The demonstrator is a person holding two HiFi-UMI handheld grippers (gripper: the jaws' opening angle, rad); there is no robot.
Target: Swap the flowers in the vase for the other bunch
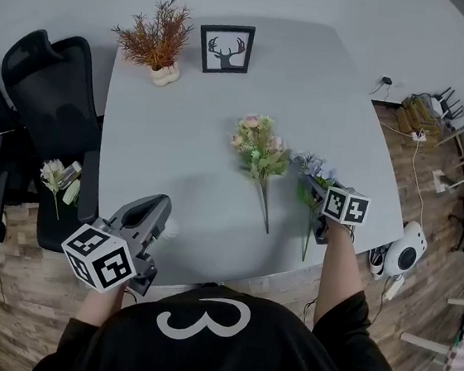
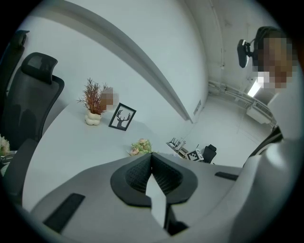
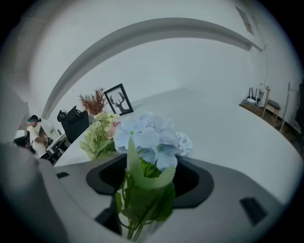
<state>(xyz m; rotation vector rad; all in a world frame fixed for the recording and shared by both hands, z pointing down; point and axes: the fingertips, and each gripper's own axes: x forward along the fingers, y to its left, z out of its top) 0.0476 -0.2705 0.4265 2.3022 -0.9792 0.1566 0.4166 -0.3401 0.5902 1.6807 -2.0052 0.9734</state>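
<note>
Head view and both gripper views of a rounded pale grey counter [image 1: 219, 154]. The bunch of pale blue hydrangea-like flowers with green leaves [image 1: 315, 169] lies near the counter's right edge, blooms pointing away from the person and the thin green stem trailing towards the near edge. The right gripper [image 1: 318, 194], carrying its black-and-white marker cube [image 1: 346, 206], sits low over the leafy part of this bunch. In the right gripper view the blue flowers [image 3: 147, 137] fill the centre, and the fingers stand apart on either side of the stems without pressing on them. Just to the left lies the second bunch of pink and cream flowers with green foliage [image 1: 258, 150], also flat on the counter with its stem towards the person; whether the two bunches touch cannot be made out. The left gripper [image 1: 159, 205] hovers at the near left edge of the counter, well apart from both bunches. Its fingers meet at the tips [image 2: 152, 155], with nothing gripped. At the far left of the counter a small lumpy cream vase [image 1: 164, 74] stands upright holding rust-brown dried sprigs [image 1: 155, 35]. Beside it stands a black-framed picture of a deer's head [image 1: 226, 49]. A black office chair [image 1: 46, 101] stands left of the counter.
</note>
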